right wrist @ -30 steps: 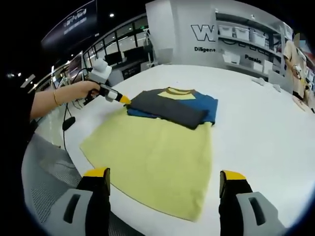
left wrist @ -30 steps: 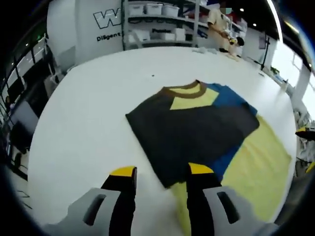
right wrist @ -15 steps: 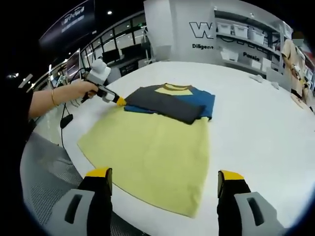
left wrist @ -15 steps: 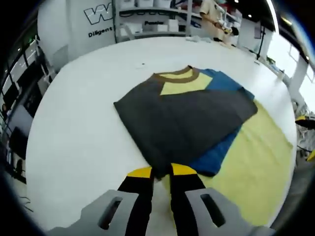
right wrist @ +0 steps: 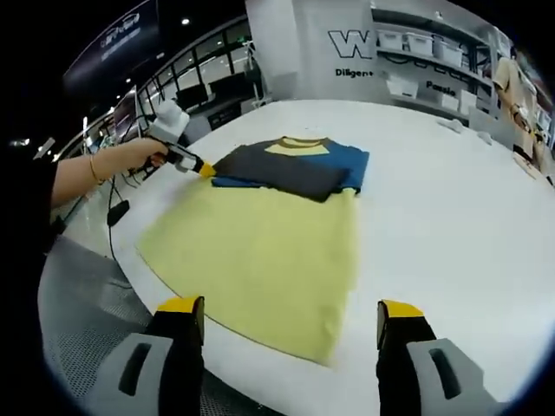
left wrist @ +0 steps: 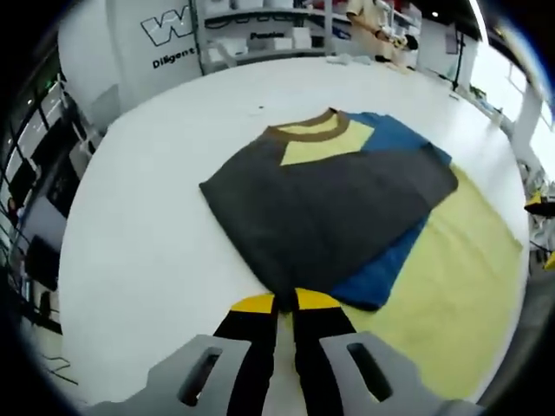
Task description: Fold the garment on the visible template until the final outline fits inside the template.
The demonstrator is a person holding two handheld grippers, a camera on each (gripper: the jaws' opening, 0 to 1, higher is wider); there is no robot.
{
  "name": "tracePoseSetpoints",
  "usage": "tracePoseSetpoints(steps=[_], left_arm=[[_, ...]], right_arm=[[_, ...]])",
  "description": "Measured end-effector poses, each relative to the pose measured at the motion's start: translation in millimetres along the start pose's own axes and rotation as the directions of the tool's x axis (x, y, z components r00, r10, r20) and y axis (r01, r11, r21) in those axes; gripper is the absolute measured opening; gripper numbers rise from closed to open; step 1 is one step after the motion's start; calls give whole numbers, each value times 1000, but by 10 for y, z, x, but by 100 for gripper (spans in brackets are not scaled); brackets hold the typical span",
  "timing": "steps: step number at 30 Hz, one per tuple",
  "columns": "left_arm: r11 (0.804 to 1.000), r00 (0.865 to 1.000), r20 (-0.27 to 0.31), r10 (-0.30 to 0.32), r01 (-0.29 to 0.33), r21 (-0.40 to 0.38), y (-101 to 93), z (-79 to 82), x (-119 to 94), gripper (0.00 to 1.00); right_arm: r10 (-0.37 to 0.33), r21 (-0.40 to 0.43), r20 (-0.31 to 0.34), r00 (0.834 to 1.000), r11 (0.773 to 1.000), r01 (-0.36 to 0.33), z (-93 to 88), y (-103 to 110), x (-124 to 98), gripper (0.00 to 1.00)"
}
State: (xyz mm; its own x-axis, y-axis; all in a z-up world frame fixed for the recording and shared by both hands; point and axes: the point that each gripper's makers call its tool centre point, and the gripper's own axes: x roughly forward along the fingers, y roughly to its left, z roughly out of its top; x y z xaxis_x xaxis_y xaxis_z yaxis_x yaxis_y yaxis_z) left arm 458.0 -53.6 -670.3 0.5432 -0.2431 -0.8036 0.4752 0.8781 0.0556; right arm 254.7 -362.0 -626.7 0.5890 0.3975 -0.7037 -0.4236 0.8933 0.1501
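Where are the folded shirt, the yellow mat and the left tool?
folded shirt (left wrist: 329, 204), left gripper view, dark top layer.
yellow mat (right wrist: 260, 251), right gripper view, bare middle.
left tool (left wrist: 277, 302), left gripper view, between its yellow tips.

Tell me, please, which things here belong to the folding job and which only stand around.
Job:
garment, dark panel folded over the blue
yellow template beneath it
left tongs, shut on the garment's corner
right tongs, open above the template's near edge

Around:
white table
shelves with bins
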Motion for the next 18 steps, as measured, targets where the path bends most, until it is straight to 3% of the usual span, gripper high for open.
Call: tracePoseSetpoints(steps=[12,18], left_arm=[[1000,1000,-10,16,-16,3,179,-52,-47,8],[999,999,20,36,-36,25,183,-13,-143,26]], right_arm=[[-1,4,-45,999,1000,1,-114,20,64,76],[12,24,-19,1000,1000,-12,-40,43,74,77]])
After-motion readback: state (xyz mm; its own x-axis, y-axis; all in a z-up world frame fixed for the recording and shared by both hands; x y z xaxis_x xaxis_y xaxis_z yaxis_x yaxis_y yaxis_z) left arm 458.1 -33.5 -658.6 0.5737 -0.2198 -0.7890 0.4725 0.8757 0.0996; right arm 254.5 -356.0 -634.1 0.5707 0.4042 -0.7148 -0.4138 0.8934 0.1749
